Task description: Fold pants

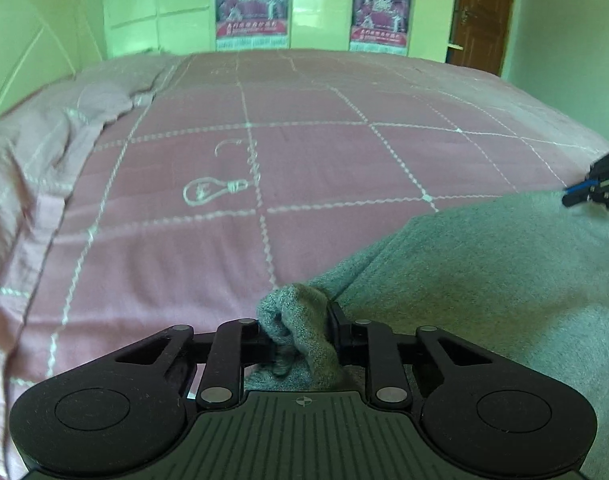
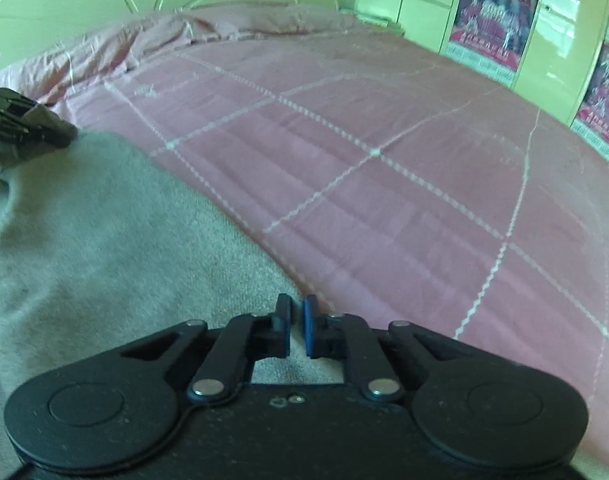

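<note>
Lower centre of the left wrist view: left tongs (image 1: 300, 334), pinching a bunched fold of the grey pants (image 1: 484, 288) between the two black fingers. The gathered cloth rises as a small knot above the fingertips and hangs slack beneath them. From this knot the pants spread to the lower right of the frame, lying on the pink bed cover (image 1: 304, 128), which is quilted with white stitched squares and bears a stitched light-bulb motif (image 1: 212, 191) left of centre. A rumpled pale pink pillow (image 1: 56, 128) sits at the left edge. Green walls, two red posters (image 1: 251, 0) and a brown door (image 1: 484, 12) fill the top of the frame. Right tongs (image 1: 596, 190) enter at the right edge, at the far border of the pants.

Lower centre of the right wrist view: right tongs (image 2: 296, 324), pressed nearly together, with only a narrow slit between the blue-faced pads. Their tips lie at the pants' edge, where grey cloth meets the bed cover (image 2: 384, 140); whether cloth is caught in the slit cannot be told. The pants (image 2: 104, 240) occupy the lower left of this frame. Left tongs (image 2: 28, 124) appear at the left edge, resting on the pants.
</note>
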`<state>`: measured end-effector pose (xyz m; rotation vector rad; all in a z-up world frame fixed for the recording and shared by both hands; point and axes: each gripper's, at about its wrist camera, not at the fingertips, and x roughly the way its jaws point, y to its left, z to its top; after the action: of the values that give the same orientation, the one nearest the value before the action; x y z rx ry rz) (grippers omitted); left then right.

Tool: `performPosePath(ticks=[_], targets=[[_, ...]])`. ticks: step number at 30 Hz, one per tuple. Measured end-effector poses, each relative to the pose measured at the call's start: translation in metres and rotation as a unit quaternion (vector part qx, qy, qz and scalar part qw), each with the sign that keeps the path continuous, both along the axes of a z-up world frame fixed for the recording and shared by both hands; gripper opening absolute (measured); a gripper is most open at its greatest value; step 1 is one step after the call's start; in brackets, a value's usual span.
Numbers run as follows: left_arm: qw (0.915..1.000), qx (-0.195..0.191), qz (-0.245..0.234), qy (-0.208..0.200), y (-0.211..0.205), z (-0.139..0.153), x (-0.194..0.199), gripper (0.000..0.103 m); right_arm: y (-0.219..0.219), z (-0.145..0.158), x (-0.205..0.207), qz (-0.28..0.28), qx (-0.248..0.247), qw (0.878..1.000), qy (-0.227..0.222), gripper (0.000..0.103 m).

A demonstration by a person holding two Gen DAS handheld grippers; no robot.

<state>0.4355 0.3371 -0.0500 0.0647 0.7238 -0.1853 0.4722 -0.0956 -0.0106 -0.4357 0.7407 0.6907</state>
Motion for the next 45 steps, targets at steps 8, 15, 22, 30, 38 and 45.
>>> performPosePath(ticks=[8, 15, 22, 30, 38, 45], targets=[[0.9879, 0.003, -0.046, -0.148, 0.002, 0.059, -0.068, 0.023, -0.022, 0.06, -0.077, 0.024, 0.012, 0.997, -0.079, 0.0], [0.966, 0.052, -0.076, -0.242, -0.015, 0.07, -0.168, 0.023, -0.034, 0.055, -0.191, 0.082, -0.044, 0.984, -0.153, 0.0], [0.9745, 0.094, 0.004, -0.204, -0.046, 0.03, -0.264, 0.077, -0.05, 0.011, -0.275, 0.021, -0.028, 0.987, -0.157, 0.013], [0.9711, -0.024, 0.192, -0.14, -0.045, 0.034, -0.316, 0.092, -0.093, 0.028, -0.287, -0.131, 0.112, 0.979, -0.111, 0.014], [0.9091, -0.292, 0.272, -0.118, -0.051, 0.04, -0.342, 0.092, -0.104, 0.015, -0.286, -0.207, 0.192, 0.958, -0.058, 0.023], [0.8371, -0.434, 0.324, -0.079, -0.051, 0.003, -0.296, 0.092, -0.124, -0.025, -0.248, -0.307, 0.33, 0.89, 0.069, 0.034]])
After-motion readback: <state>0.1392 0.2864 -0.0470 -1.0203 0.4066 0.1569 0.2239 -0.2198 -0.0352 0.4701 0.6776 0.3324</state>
